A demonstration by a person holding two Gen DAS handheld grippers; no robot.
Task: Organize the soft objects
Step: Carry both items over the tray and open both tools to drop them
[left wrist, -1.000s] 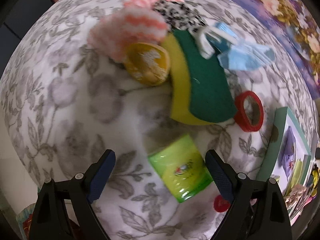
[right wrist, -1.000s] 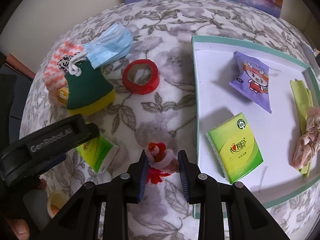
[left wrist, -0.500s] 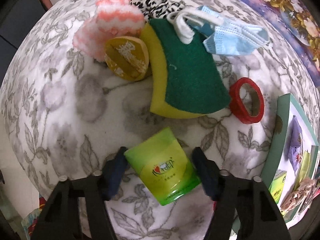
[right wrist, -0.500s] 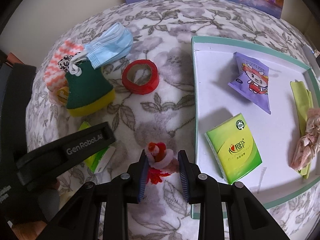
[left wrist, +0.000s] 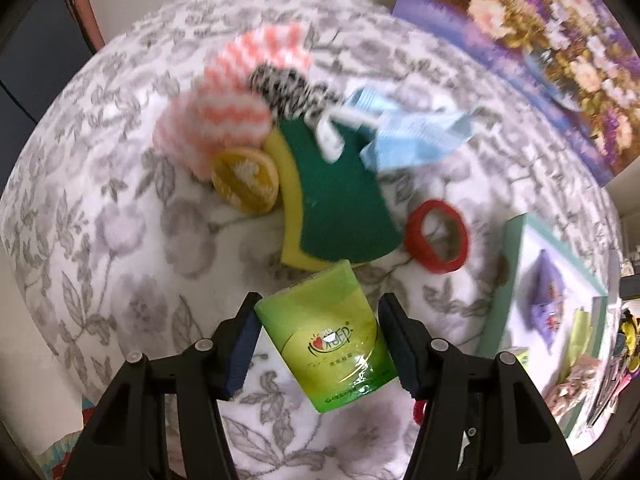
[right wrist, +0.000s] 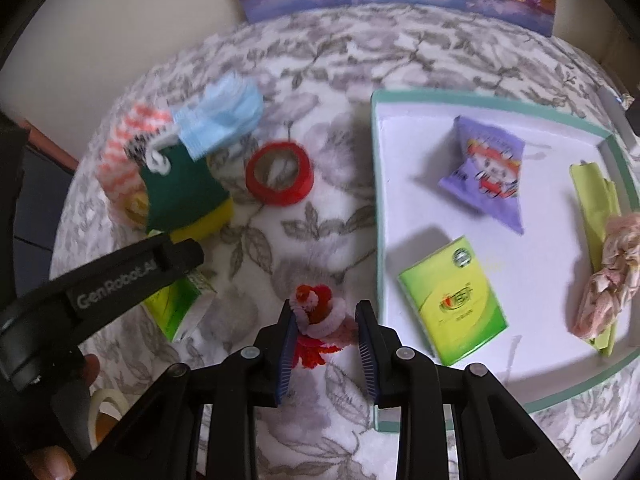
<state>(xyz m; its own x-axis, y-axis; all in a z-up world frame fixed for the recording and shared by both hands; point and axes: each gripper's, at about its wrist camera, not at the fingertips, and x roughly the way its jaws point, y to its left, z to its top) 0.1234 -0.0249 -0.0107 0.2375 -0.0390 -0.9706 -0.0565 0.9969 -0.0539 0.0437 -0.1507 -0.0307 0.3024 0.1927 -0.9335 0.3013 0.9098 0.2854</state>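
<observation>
Between left claw [left wrist: 320, 346] pads, tilted tissue pack [left wrist: 326, 336]
</observation>
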